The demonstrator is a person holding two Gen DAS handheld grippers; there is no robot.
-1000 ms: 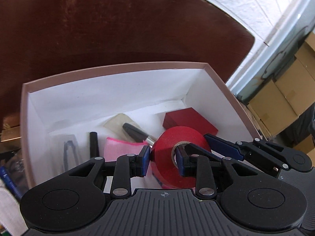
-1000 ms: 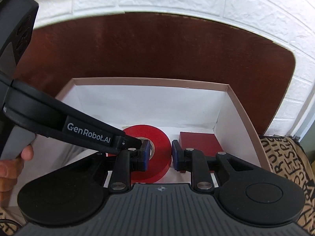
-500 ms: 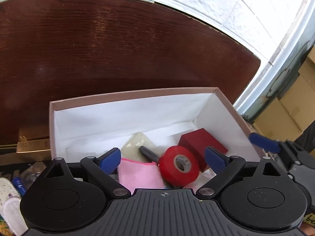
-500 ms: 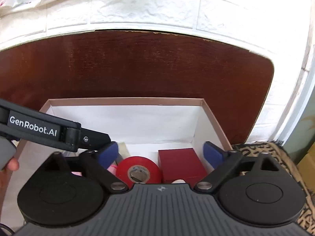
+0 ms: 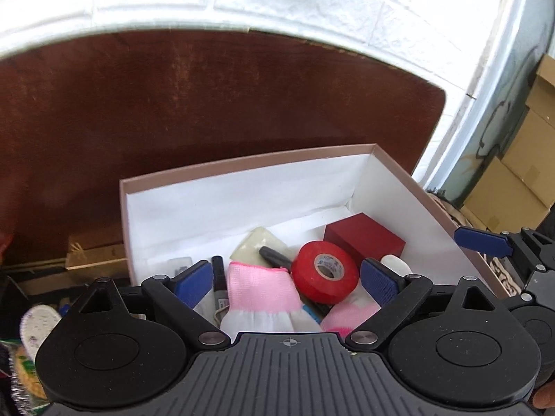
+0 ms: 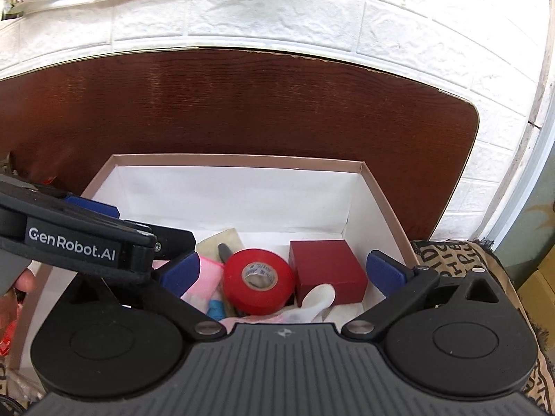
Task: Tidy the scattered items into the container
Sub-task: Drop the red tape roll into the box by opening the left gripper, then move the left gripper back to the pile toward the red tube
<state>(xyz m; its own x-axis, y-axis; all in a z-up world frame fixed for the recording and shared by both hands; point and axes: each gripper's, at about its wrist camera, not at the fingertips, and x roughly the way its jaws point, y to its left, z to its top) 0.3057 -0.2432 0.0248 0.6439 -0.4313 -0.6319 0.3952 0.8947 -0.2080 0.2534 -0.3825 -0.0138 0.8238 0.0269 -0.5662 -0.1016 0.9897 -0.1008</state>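
Tape, glossy red roll, lies in box; both grippers spread wide.

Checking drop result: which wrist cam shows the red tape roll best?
Right wrist: red tape roll sits central between the open jaws, core label facing the camera, beside the dark red box. Left wrist shows it whole too, smaller and more tilted.

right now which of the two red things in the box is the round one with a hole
The red tape roll, lying flat beside the pink glove. The other red thing is a square-edged dark red box, nearer the right wall of the container.
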